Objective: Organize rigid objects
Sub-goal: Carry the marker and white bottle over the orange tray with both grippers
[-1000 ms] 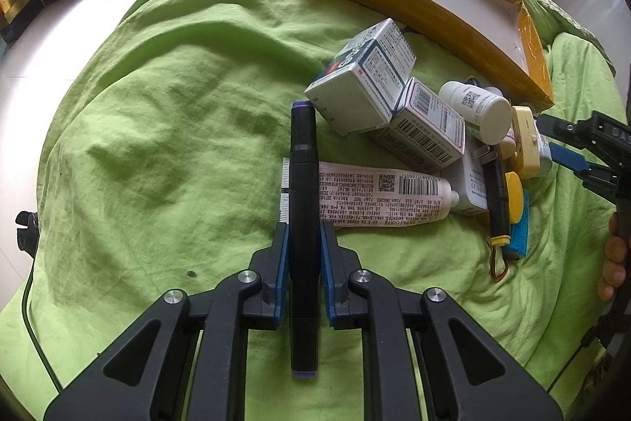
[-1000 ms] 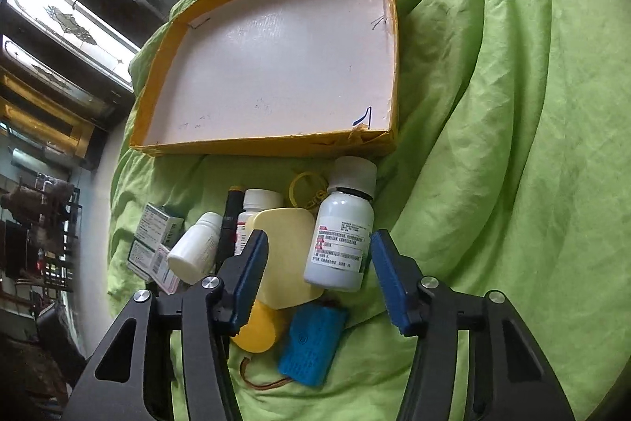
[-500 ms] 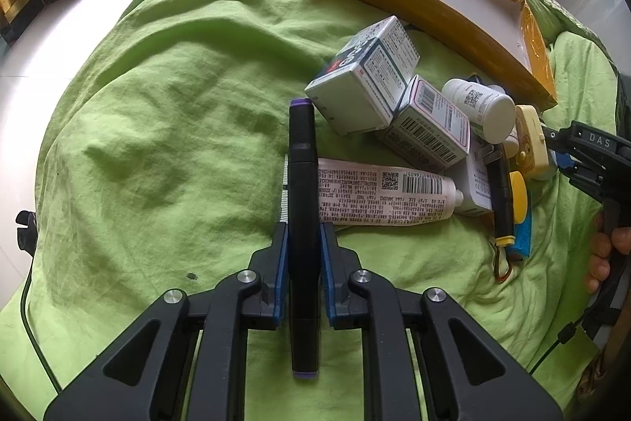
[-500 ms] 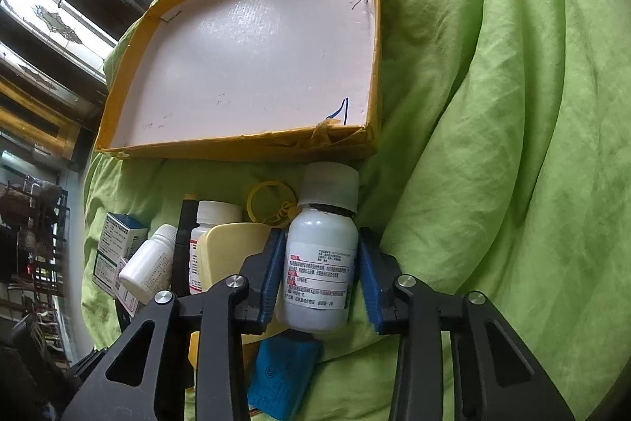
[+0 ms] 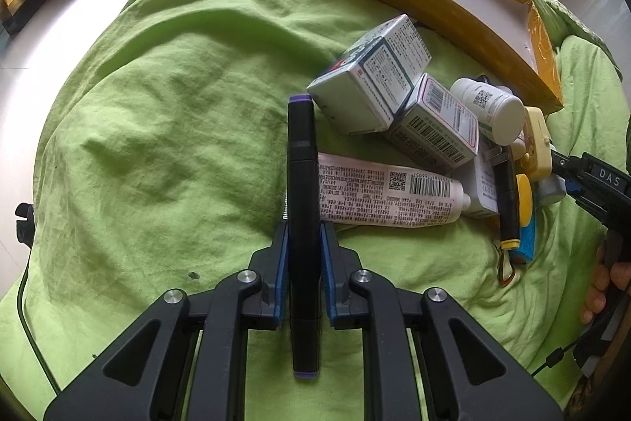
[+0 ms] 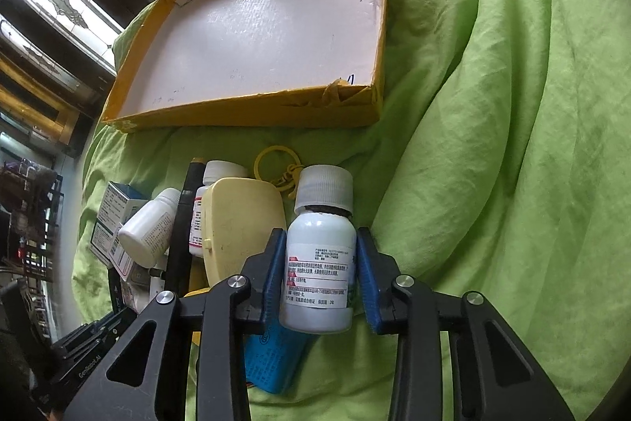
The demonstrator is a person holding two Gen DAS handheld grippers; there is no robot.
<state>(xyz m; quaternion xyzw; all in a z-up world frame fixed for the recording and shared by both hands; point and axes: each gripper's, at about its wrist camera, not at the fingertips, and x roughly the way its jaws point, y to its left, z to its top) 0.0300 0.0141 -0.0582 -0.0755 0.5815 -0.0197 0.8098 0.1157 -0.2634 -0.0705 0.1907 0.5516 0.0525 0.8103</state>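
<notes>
The left tongs (image 5: 303,247) are clenched on a black marker pen (image 5: 302,208) with purple ends, which stands lengthwise between the blue pads and points toward twelve o'clock over the green bed cover (image 5: 157,113). The right tongs (image 6: 320,273) grip a white pill bottle (image 6: 320,263) by its labelled body, cap toward twelve o'clock. At ten o'clock of that bottle lies a pale yellow case (image 6: 240,223), touching it, and just under it a blue packet (image 6: 272,358). The empty yellow cardboard tray (image 6: 244,107) sits beyond at twelve o'clock
</notes>
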